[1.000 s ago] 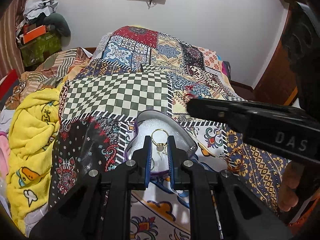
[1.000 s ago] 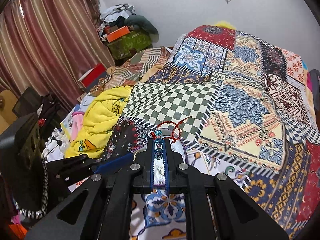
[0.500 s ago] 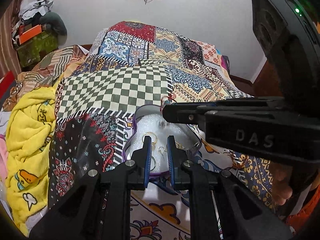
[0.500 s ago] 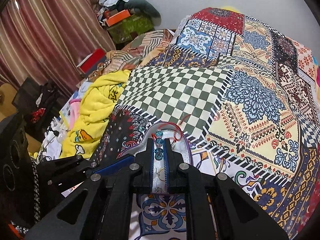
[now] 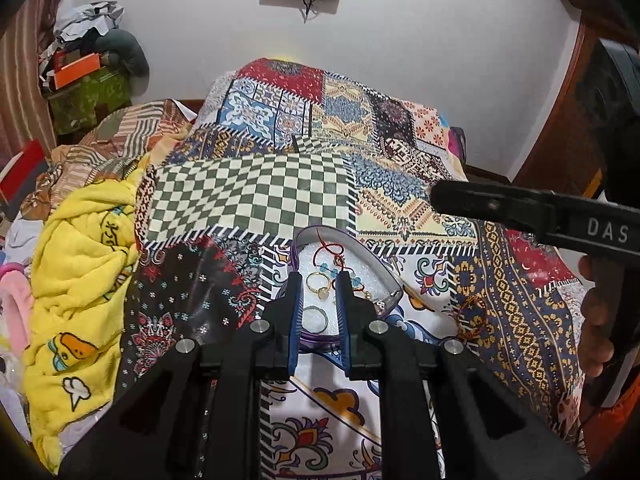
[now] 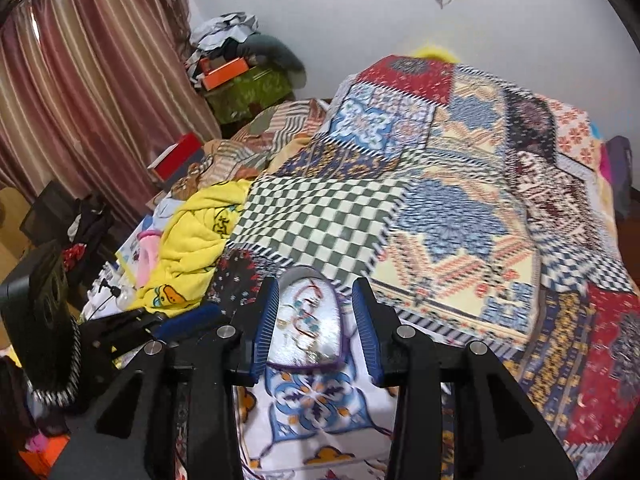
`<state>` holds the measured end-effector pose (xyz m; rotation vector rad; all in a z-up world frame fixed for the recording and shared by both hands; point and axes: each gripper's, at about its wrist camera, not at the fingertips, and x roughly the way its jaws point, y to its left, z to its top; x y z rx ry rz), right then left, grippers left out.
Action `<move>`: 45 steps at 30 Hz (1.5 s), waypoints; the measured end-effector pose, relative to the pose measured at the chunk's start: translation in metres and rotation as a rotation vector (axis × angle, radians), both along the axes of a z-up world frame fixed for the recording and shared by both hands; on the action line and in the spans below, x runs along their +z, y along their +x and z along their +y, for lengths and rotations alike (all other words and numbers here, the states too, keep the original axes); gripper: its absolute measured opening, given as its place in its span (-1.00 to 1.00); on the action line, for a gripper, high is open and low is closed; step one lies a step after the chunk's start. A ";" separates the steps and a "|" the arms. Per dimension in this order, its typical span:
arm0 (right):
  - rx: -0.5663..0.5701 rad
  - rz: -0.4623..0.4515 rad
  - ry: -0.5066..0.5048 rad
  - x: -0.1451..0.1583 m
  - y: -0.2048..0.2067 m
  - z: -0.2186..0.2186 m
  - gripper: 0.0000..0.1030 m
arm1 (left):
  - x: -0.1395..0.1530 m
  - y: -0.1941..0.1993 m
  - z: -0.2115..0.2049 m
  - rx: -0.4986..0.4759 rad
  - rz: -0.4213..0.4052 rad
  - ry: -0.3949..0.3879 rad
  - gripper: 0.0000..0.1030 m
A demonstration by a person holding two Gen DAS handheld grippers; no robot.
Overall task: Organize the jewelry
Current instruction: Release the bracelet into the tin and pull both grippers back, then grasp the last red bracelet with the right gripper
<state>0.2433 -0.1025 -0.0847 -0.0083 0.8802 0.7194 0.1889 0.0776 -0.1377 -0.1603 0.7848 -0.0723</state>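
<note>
A heart-shaped box (image 5: 380,264) with a purple rim and white foam lining lies open on the patchwork bedspread. In it lie a gold ring (image 5: 319,282), a silver ring (image 5: 314,315) and a red cord bracelet with blue beads (image 5: 333,254). My left gripper (image 5: 318,284) is open and empty, its jaws hovering over the box on either side of the gold ring. My right gripper (image 6: 316,292) is open and empty above the box (image 6: 308,324); the bracelet (image 6: 306,316) lies in it. The right gripper's body (image 5: 532,212) crosses the left wrist view at the right.
A yellow blanket (image 5: 76,264) is bunched at the bed's left side. A red cord bracelet (image 5: 468,316) lies on the bedspread right of the box. Boxes and clothes (image 6: 240,76) pile by the curtain. The left gripper (image 6: 132,328) shows at lower left in the right wrist view.
The right gripper opened and let the red beaded bracelet drop into the box, then drew back to the right. The left gripper released the gold ring into the box earlier and stays open.
</note>
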 end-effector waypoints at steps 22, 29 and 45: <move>-0.243 0.070 -0.062 -0.029 -0.034 -0.127 -0.33 | -0.011 -0.016 -0.060 -0.122 0.069 -0.009 -0.48; -0.250 0.127 -0.080 -0.053 -0.036 -0.138 -0.33 | -0.042 0.005 -0.106 -0.229 0.162 -0.018 -0.48; -0.192 0.164 -0.160 -0.096 -0.006 -0.112 -0.33 | -0.081 0.032 -0.142 -0.257 0.226 -0.017 -0.63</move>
